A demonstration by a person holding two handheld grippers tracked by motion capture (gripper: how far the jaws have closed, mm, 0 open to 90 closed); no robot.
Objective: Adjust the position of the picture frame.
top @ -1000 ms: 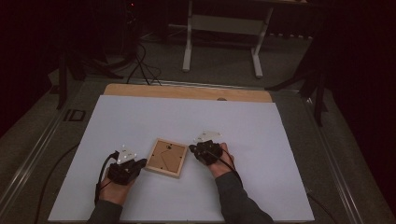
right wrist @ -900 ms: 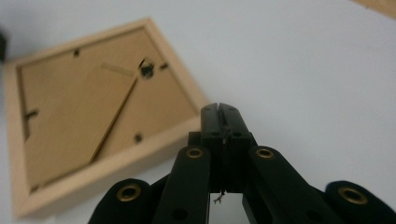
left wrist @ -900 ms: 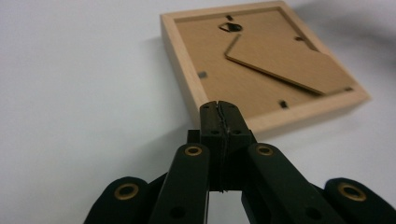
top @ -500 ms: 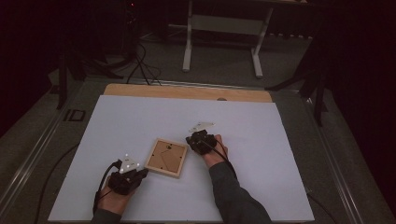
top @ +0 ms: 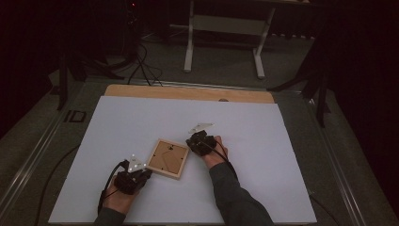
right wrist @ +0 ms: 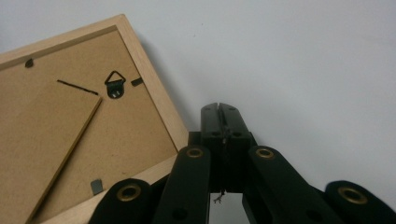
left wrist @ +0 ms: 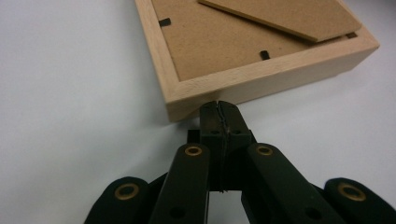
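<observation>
On the white table [top: 263, 141] a wooden picture frame [top: 167, 157] lies face down; I see my left gripper [left wrist: 219, 108] pressed together at its edge, right gripper [right wrist: 219, 109] likewise closed just beside it.

Around the picture frame [top: 167, 157] the white tabletop [top: 263, 141] lies bare; tongs flank two of its corners.

No text, label, brand or number can be read anywhere; the back of the wooden picture frame [top: 166, 157] is plain brown board (bare of print in both gripper views), and a dark mark on the floor [top: 75, 116] is too blurred to read
</observation>
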